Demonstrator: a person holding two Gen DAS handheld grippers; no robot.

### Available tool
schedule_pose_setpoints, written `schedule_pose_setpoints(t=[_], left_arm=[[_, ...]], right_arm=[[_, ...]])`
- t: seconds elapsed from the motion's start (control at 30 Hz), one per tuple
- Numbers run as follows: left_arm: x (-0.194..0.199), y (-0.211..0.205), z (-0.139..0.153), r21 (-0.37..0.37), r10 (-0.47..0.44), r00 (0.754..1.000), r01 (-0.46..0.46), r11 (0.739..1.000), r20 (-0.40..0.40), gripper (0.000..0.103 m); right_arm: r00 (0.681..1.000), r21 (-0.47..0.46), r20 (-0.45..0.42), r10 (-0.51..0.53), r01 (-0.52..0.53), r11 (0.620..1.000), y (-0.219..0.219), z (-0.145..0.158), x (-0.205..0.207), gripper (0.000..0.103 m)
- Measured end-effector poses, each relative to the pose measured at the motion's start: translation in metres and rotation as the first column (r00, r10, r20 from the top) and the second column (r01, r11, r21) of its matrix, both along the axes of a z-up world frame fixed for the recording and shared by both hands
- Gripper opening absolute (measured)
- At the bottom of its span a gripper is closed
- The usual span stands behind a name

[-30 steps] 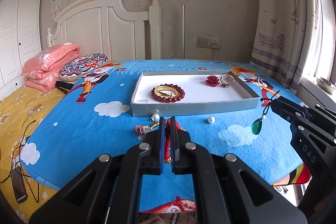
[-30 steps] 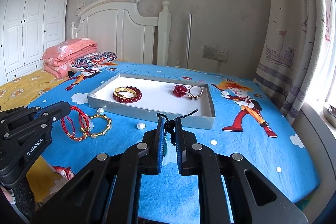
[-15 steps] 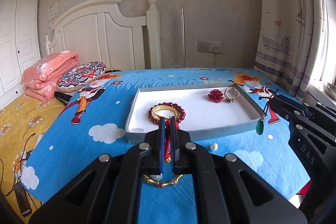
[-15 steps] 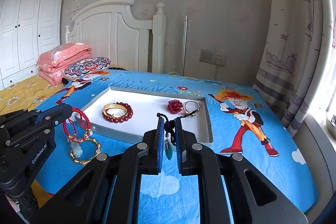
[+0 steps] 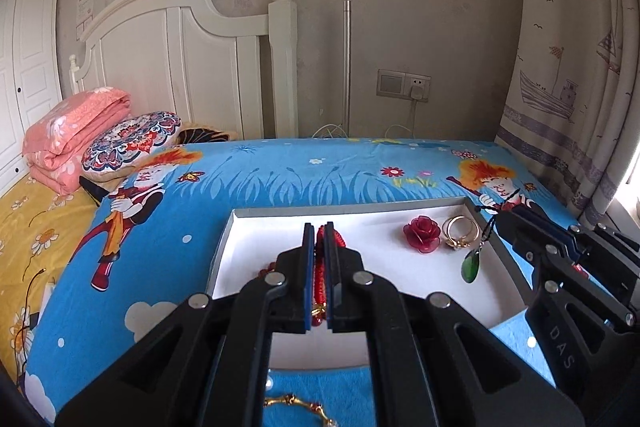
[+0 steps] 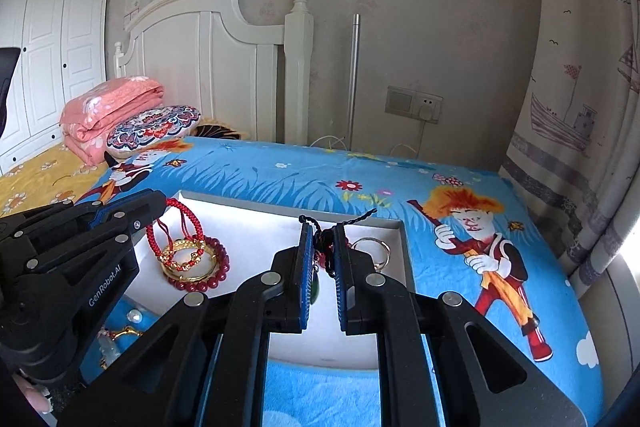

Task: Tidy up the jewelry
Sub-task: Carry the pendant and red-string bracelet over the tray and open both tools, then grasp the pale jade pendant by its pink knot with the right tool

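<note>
Jewelry sitting in white tray: red rose beside gold rings at far right corner, bead bracelet under gold bangle at left. Left gripper pinching red cord bracelet over tray. Right gripper clamping black-corded green pendant, dangling above tray.

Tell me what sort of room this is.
Most likely a bedroom: a white headboard, a folded pink quilt beside a patterned pillow, and a white wardrobe along the wall.
</note>
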State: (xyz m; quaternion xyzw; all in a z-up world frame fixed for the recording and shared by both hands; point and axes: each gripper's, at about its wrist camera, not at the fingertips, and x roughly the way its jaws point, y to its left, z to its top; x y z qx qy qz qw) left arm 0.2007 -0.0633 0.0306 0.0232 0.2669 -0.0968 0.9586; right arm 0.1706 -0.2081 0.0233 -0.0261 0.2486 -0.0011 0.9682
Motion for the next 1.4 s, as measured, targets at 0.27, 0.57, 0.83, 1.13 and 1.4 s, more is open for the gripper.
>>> schedule_pose_setpoints(t=[0.27,0.57,0.83,1.13,1.4], left_arm=[[0.055,-0.012,-0.008,0.042,0.006,0.998,-0.004,0.999,-0.061,0.005],[0.063,-0.006,-0.020,0.069,0.055,0.996,-0.050,0.996,-0.076,0.053],[0.031,0.026,-0.017,0.095,0.100,0.994,-0.095,0.991,-0.051,0.082],[-0.053,0.065,-0.035,0.112,0.119,0.993,-0.119,0.987,0.014,0.085],[-0.105,0.090,-0.056,0.083,0.145,0.989,-0.147,0.986,0.025,0.086]], right_arm=[[0.997,0.016,-0.072,0.016,-0.015,1.000,-0.007,-0.015,0.044,0.011],[0.992,0.027,-0.129,0.007,-0.004,1.000,-0.016,-0.029,0.049,0.046],[0.993,0.056,-0.116,0.020,-0.013,0.998,-0.016,-0.023,0.014,0.046],[0.992,0.113,-0.120,0.038,-0.024,0.993,0.004,-0.039,-0.050,0.046],[0.991,0.074,-0.101,0.091,-0.084,0.994,0.033,-0.052,-0.087,0.046]])
